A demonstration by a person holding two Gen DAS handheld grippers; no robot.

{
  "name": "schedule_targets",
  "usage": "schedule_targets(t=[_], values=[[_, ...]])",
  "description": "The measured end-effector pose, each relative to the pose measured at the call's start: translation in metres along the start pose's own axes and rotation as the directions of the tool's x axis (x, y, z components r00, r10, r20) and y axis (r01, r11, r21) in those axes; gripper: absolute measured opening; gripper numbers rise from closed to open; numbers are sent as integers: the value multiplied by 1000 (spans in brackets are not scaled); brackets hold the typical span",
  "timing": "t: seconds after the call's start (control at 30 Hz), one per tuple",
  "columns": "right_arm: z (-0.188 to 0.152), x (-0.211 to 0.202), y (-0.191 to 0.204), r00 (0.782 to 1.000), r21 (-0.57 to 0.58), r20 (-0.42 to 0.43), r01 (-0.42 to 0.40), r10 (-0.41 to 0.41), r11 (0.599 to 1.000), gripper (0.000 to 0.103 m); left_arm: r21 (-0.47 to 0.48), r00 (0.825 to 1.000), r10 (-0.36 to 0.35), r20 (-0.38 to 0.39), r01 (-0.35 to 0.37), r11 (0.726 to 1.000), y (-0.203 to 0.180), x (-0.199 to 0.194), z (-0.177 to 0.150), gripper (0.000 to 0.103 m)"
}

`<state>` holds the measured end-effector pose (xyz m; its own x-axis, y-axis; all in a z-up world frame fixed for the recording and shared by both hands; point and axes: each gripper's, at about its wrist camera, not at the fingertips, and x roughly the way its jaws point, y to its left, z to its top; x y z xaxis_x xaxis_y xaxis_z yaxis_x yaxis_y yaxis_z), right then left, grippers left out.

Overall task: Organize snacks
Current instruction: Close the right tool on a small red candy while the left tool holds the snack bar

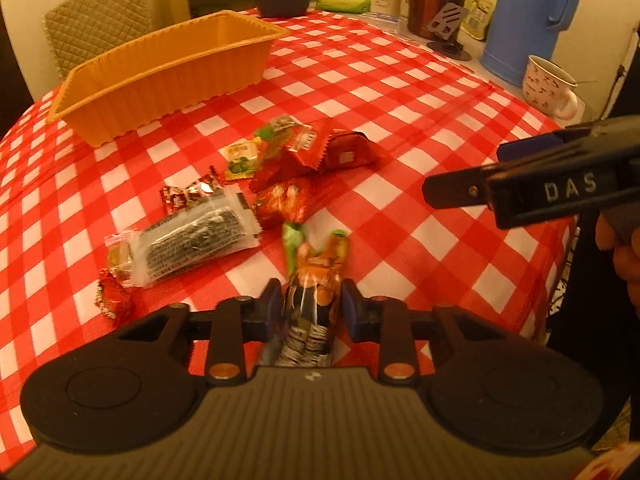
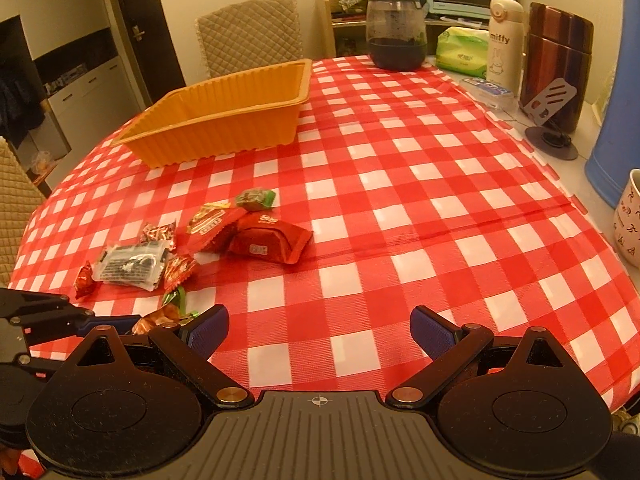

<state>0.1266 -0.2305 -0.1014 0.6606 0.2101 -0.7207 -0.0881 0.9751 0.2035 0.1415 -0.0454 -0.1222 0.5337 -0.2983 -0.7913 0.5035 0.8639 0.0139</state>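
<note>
Clamped between the left gripper's (image 1: 308, 308) pads, an orange-and-green snack (image 1: 316, 276) sits just off the checked cloth (image 1: 400, 160), near the loose pile (image 1: 256, 184). Carry it level, I'd say, over the rim of the orange tray (image 1: 168, 76) beyond the pile before letting go, so it drops inside. Right gripper (image 2: 318, 332) gapes wide, empty, over bare cloth.

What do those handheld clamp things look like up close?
Each tool is matt black plastic: a ribbed grey-black body, two round teardrop-shaped side housings, and hinged link arms with brass-coloured pivot pins. The left tool and right tool both end in two fingers faced with dark blue textured pads. Raised letters "DAS" mark the right tool's side in the left wrist view.
</note>
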Motion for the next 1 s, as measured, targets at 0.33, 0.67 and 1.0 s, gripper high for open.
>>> schedule_targets(t=[0.33,0.67,1.0], values=[[3,15,22,993,-98,-3,-117,118,988,71,-163,996,62,69,-50,985,28,-40,-9,26],[13,61,68,975,-298,-55,-223,217,928,57,-292,989,116,92,-85,953,68,-52,-9,26],[14,80,81,981,-378,-46,-191,188,906,30,-326,991,101,88,-67,943,72,-51,-15,26]])
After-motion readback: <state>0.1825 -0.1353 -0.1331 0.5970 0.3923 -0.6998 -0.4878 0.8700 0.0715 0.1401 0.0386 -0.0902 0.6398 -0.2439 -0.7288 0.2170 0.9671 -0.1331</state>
